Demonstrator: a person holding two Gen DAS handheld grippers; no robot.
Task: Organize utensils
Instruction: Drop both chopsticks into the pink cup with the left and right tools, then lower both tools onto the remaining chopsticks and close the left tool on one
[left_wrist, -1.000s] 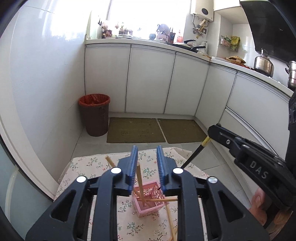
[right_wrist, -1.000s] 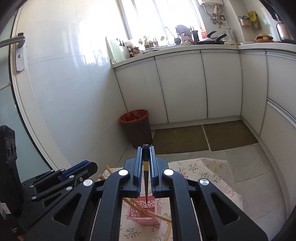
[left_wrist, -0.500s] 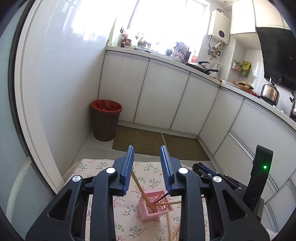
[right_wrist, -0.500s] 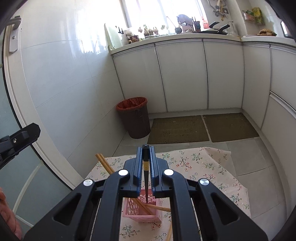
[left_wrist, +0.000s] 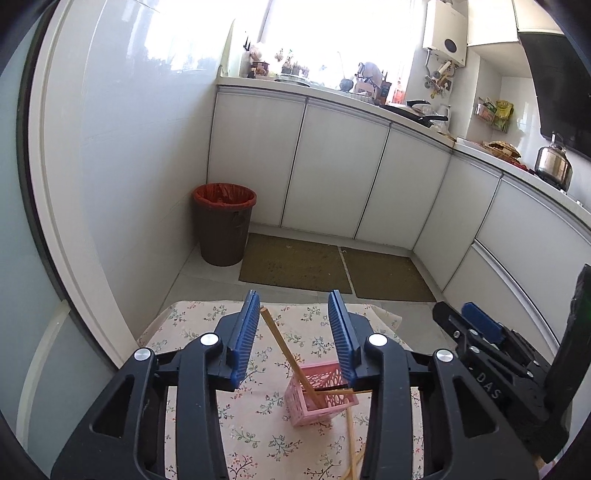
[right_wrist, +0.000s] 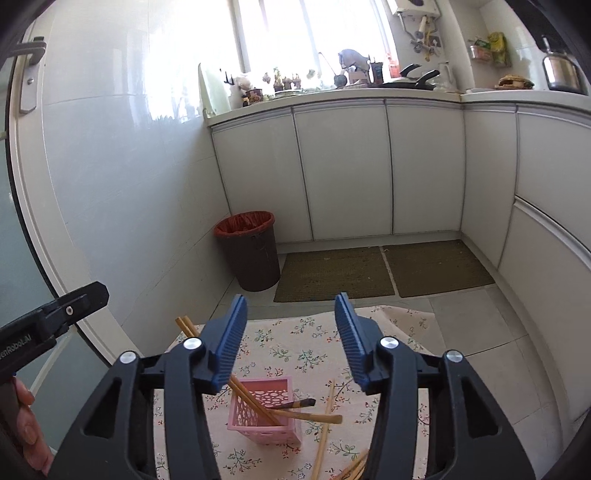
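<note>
A pink lattice basket (right_wrist: 266, 413) stands on the floral tablecloth (right_wrist: 295, 347). Two wooden chopsticks (right_wrist: 251, 398) lean in it toward the left. A dark chopstick (right_wrist: 295, 404) lies in it too, with its end over the right rim. My right gripper (right_wrist: 290, 306) hovers above the basket, its jaws opening with nothing between them. My left gripper (left_wrist: 293, 306) is above and left of the basket (left_wrist: 321, 395), jaws opening. A leaning wooden chopstick (left_wrist: 284, 350) passes between its pads untouched. Loose chopsticks (right_wrist: 325, 424) lie on the cloth to the right.
A brown bin with a red liner (right_wrist: 251, 254) stands on the floor beyond the table by the white wall. Two floor mats (right_wrist: 380, 269) lie before white cabinets (right_wrist: 343, 166). A person's hand (right_wrist: 26, 424) holds the left gripper at the left edge.
My right gripper has opened and let go of the dark chopstick, which now rests in the pink basket. The left gripper's jaws have spread wider.
</note>
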